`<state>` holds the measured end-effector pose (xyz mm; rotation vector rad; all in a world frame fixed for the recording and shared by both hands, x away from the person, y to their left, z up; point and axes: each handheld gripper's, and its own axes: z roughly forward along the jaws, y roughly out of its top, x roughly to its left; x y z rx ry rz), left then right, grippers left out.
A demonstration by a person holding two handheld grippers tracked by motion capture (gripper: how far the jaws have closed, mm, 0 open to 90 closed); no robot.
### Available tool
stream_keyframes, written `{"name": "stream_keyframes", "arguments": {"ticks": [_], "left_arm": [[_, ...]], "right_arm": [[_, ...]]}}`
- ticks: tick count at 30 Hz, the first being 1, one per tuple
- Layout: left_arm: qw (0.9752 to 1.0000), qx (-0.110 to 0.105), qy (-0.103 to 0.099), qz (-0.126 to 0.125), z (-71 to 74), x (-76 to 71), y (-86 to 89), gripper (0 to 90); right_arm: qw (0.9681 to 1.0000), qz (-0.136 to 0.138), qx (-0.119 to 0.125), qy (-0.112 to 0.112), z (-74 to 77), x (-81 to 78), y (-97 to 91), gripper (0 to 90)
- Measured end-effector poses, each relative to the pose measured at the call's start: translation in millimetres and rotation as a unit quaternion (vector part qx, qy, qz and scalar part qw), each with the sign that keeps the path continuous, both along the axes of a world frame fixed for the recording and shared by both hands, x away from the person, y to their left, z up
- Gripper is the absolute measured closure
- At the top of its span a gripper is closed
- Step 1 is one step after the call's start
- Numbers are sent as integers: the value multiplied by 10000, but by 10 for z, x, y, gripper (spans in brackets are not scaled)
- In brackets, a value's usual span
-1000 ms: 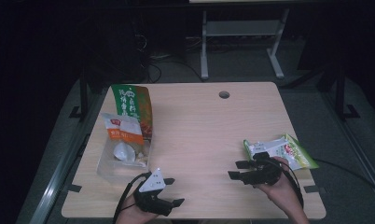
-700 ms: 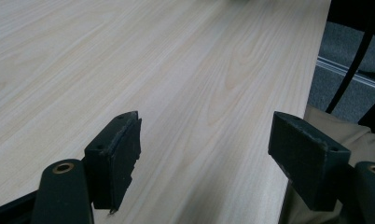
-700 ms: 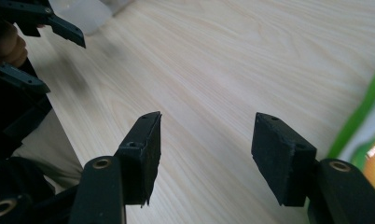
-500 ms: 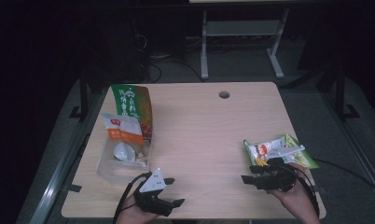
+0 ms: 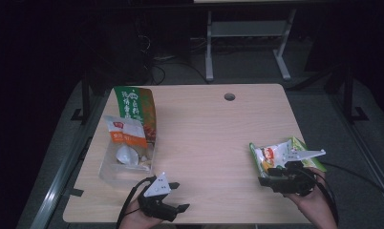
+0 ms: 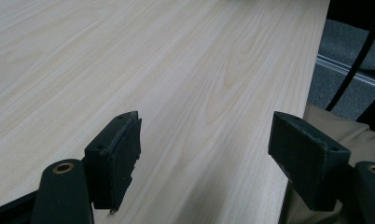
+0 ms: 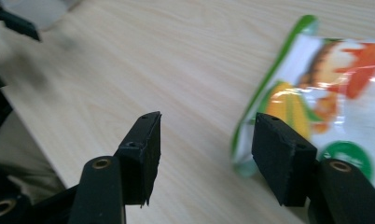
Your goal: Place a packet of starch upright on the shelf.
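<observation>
**Right gripper beside the snack bag, both sets of jaws spread**

Seen from the high view, the right gripper sits near the table's front right corner, its jaws pointing left and just below the green-and-white snack bag, which lies flat by the right edge. The right gripper view adds the close detail: the jaws stand wide apart with bare wood between them, and the right jaw sits over the bag's green-rimmed edge; whether it touches the bag cannot be told. The bag's print is blurred there.

The left gripper rests near the front edge, left of centre. Its own view shows jaws spread wide over bare wood, gripping nothing.

The high view alone takes in the left edge, where a clear plastic container holds an orange-and-white packet beside a tall green bag.
</observation>
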<state>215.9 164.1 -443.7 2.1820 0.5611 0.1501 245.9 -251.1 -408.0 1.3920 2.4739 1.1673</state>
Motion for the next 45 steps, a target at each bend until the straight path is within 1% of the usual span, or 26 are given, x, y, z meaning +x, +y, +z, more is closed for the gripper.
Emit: {"name": "stream_keyframes", "arguments": {"ticks": [2,3,7,8,9,11,14,16,18,19,22,26,29,32,36,39,41,42,45], "left_arm": [[10000,-4,8,-6,-3,-2,-4,249],[10000,4,7,-8,-3,-3,-6,250],[10000,3,14,-8,-7,2,-6,250],[10000,-1,19,-3,-8,3,-6,250],[10000,-5,31,-3,-9,4,-7,249],[10000,4,40,-14,-13,7,-10,250],[10000,21,39,-35,-19,7,-20,250],[10000,30,49,-42,-19,5,-23,250],[10000,28,51,-39,-20,6,-24,250],[10000,29,49,-45,-21,9,-26,250],[10000,24,66,-44,-28,12,-38,250],[10000,33,49,-63,-25,6,-50,250],[9999,47,57,-70,-30,9,-56,250],[9999,55,52,-78,-33,11,-63,250],[9999,46,57,-74,-33,8,-64,250],[10000,28,52,-74,-30,1,-65,250],[10000,28,49,-79,-28,-1,-64,250],[9999,30,51,-80,-28,0,-64,250],[9999,33,51,-80,-27,-1,-61,250]], "right_arm": [[9999,-95,-28,-26,-5,39,-45,404],[9999,-127,-87,-49,-9,68,-72,400],[9993,-312,-197,-35,-26,181,-159,388],[9991,-346,-253,-64,-36,220,-185,387],[9988,-380,-290,-39,-39,243,-201,384],[9984,-473,-311,-61,-65,311,-242,374],[9975,-640,-299,-19,-124,419,-283,347],[9977,-652,-159,6,-172,477,-286,323],[9978,-636,-151,51,-200,502,-273,333],[9980,-604,-196,64,-208,506,-262,347],[9981,-482,-371,35,-218,501,-226,351],[9980,-316,-548,-46,-226,494,-187,362],[9980,-226,-593,-81,-233,484,-141,371],[9980,-67,-609,-153,-241,484,-76,377],[9969,164,-734,-228,-236,487,41,383],[9955,289,-864,-272,-230,472,126,395],[9952,315,-868,-315,-233,464,163,400],[9955,284,-858,-293,-230,467,164,402],[9976,135,-665,-151,-224,480,122,410]]}}
